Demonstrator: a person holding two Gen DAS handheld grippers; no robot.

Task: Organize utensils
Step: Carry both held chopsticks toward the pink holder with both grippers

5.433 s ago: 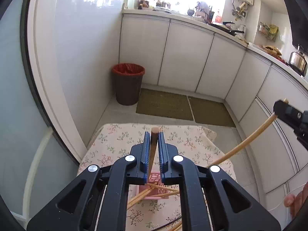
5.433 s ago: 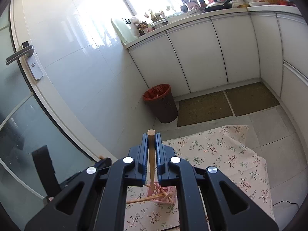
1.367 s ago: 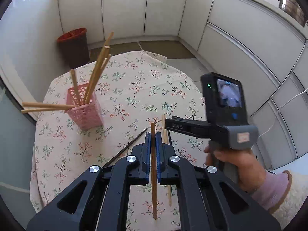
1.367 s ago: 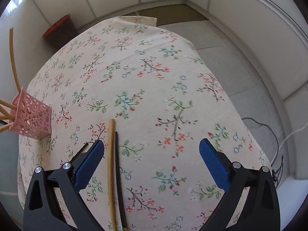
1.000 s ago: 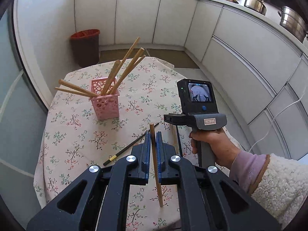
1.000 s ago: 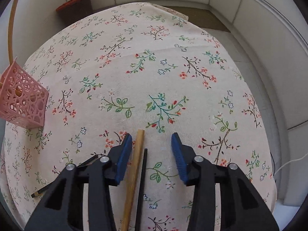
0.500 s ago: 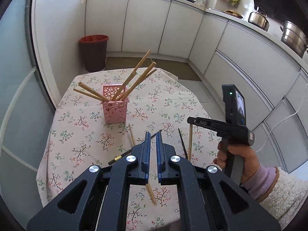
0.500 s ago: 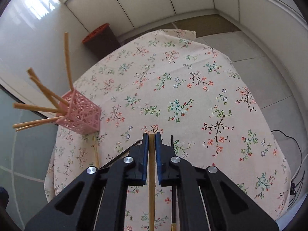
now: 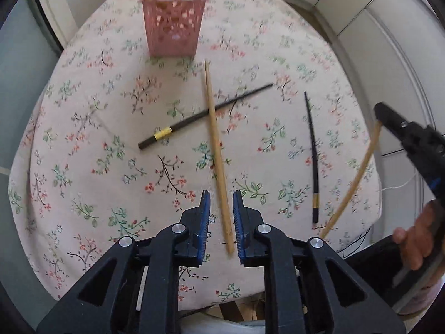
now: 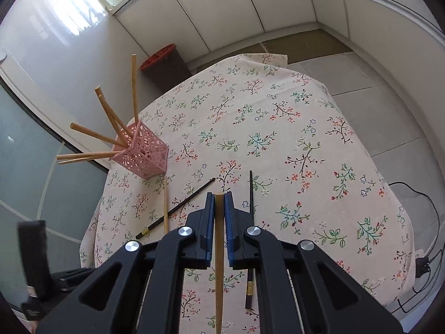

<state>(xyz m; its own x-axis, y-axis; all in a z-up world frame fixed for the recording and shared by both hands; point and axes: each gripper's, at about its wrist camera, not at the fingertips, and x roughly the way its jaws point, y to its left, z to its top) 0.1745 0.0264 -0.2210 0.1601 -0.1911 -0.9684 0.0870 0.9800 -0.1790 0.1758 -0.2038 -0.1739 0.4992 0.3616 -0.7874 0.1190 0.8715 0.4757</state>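
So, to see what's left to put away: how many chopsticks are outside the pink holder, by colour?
Wooden chopsticks: 2, one lying loose, one in the right gripper
Black chopsticks: 2
Total: 4

- Holder [image 9: 172, 25] at table's [image 9: 83, 183] far edge, sticks inside.
- Wooden chopstick [image 9: 217, 153] crosses banded chopstick [image 9: 205, 115] before it.
- Second dark chopstick [image 9: 312, 156] lies to the right.
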